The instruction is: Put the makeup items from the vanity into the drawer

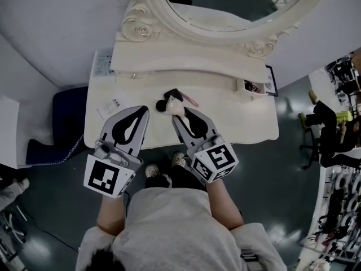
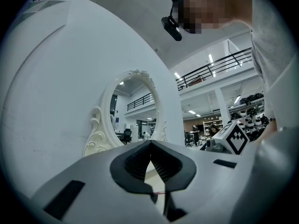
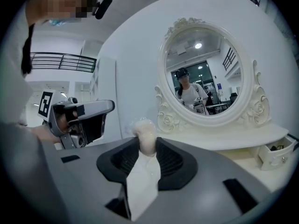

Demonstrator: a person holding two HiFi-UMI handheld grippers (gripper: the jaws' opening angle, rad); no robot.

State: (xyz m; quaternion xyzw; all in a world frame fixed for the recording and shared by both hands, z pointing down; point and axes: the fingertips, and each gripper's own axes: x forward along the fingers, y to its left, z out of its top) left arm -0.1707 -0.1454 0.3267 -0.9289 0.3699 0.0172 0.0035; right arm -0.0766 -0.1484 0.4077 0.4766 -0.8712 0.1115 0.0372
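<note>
In the head view the white vanity (image 1: 237,123) fills the middle of the frame, with its oval mirror (image 1: 225,4) at the top edge. The right gripper (image 1: 181,116) sits just right of centre, over the front half of the tabletop. Its jaws are clamped on a pale makeup item (image 1: 176,109). In the right gripper view (image 3: 146,144) that item (image 3: 145,132) stands upright between the ribbed pads, and its rounded cream tip pokes out past them (what kind of makeup it is cannot be told).

The left gripper (image 1: 143,112) lies at lower left of centre, beside the right one and apart from it. In the left gripper view (image 2: 150,143) its jaw tips meet with nothing between them.

Just above the held item in the head view, a black makeup piece (image 1: 171,96) and a thin pink one (image 1: 190,100) lie on the tabletop near each other. At centre right a small drawer (image 1: 251,87) in the vanity's raised back stands pulled open, with dark contents inside. The same drawer shows at the lower right of the right gripper view (image 3: 275,153). A sheet of paper (image 1: 113,107) lies on the left part of the tabletop.
</note>
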